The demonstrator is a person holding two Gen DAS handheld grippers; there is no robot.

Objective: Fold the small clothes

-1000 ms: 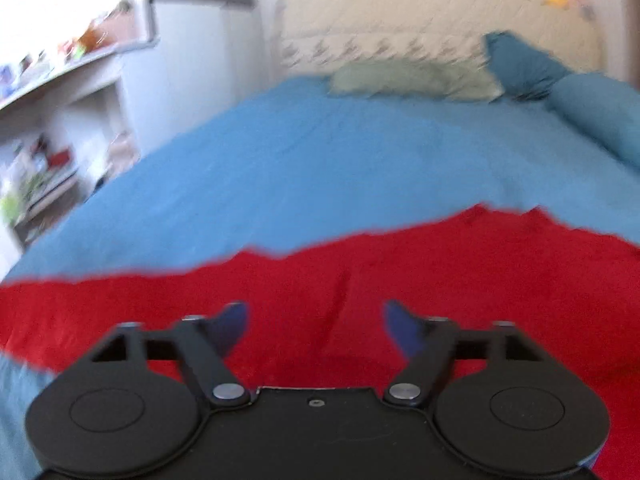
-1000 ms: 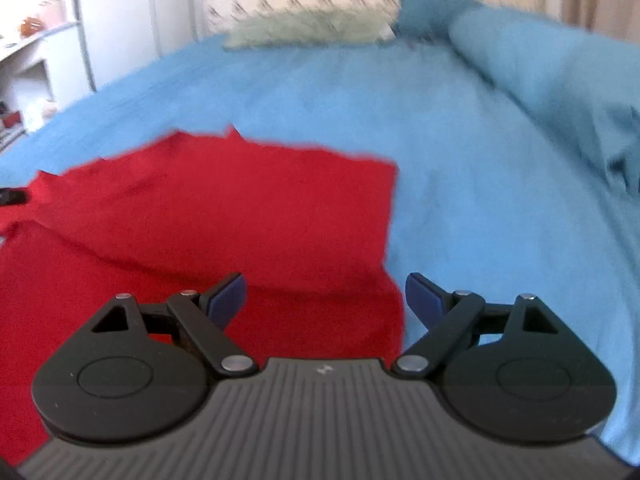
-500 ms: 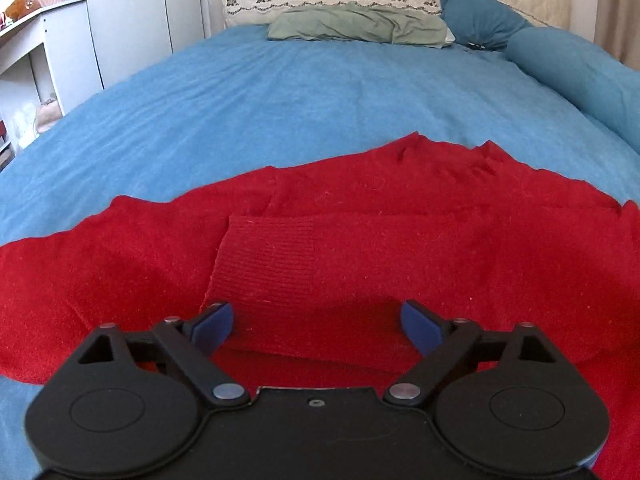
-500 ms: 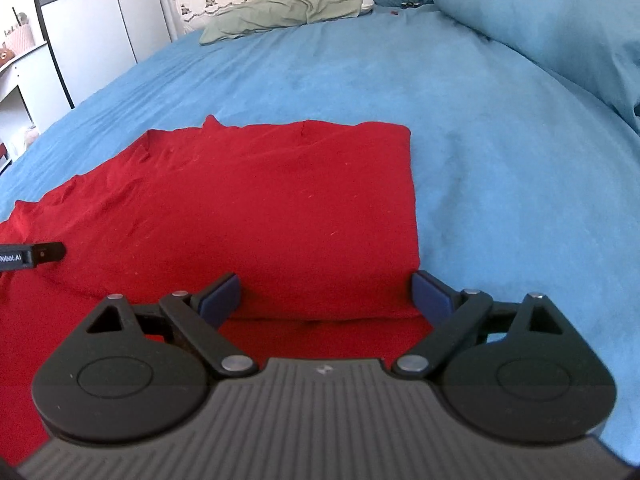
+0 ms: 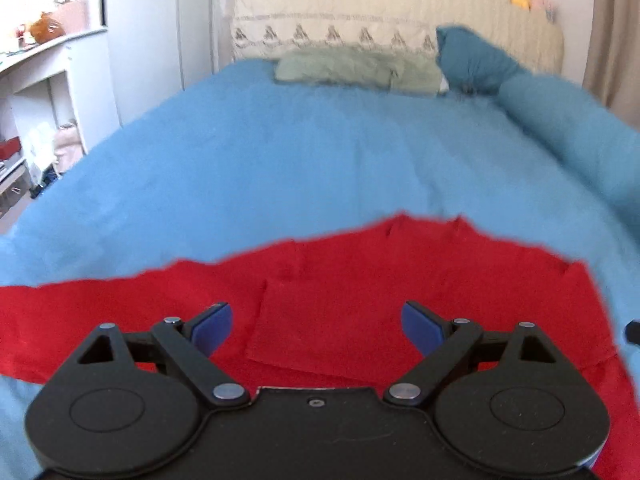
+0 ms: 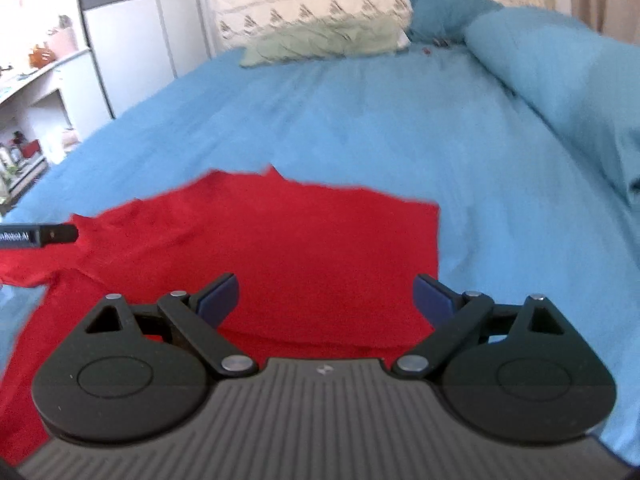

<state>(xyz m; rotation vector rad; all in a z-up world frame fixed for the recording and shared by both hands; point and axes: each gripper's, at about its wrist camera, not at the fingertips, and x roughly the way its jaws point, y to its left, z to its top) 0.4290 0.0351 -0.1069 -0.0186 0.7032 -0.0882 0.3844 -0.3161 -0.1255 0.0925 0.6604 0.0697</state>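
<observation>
1. The red sweater is spread on the bed, on the blue cover, near the foot end. It's partly folded: a sleeve with its cuff lies across the body in the left wrist view, and the right side looks like a straight folded edge in the right wrist view.

2. The left hand-held gripper has its jaws spread wide with nothing in them, hanging over the folded-in sleeve. The right hand-held gripper is the same, wide apart and empty over the right part of the sweater. Can't tell if either one touches the cloth.

3. Handling guess: it looks like a soft knit, light and floppy with no stiffness at all. It'll sag and drape the second you lift it, and the fuzzy cover under it will probably drag on it a bit.

4. Where I'd grab: pinch the near hem at two spots, one per gripper, catching all the layers so the tucked sleeve doesn't slide out. Grabbing the middle would just bunch it up.

5. The green pillow up by the headboard is well clear.
</observation>
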